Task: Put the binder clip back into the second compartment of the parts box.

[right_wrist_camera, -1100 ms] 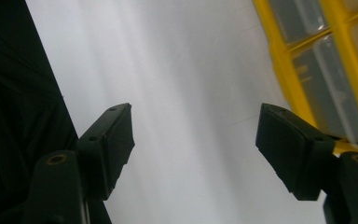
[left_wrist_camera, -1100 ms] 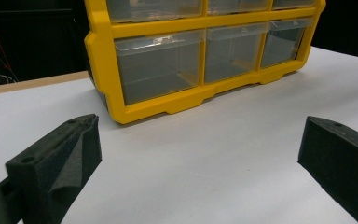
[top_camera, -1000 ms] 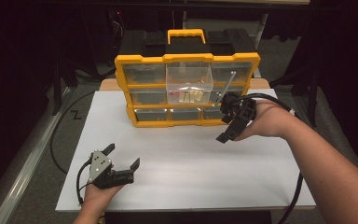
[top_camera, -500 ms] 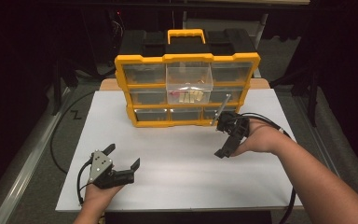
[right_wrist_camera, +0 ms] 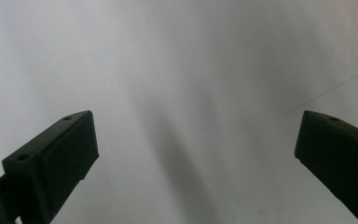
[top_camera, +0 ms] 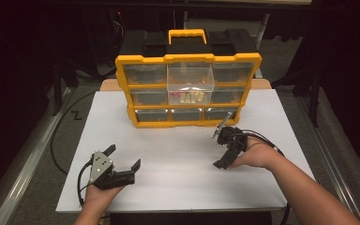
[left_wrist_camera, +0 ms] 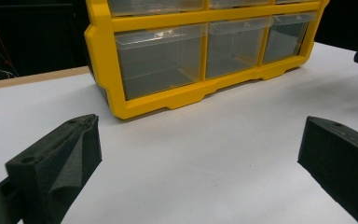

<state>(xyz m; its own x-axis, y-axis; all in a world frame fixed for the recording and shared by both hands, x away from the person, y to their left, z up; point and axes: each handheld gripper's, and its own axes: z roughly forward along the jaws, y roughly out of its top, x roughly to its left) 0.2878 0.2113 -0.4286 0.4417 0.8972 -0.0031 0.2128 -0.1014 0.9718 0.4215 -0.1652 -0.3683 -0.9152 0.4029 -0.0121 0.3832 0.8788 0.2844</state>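
Yellow organizer (top_camera: 187, 89) on white table (top_camera: 178, 164)

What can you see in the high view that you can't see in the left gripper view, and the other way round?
The high view has the whole yellow organizer, its handle, the middle clear drawer pulled out with small bits inside, and both hands holding their tongs, the left tongs and the right tongs, each open with nothing between them.

The left gripper view has a close look at the bottom row of drawers, which look bare inside, framed by that gripper's own two black jaws.

Both have the yellow organizer and the white tabletop.
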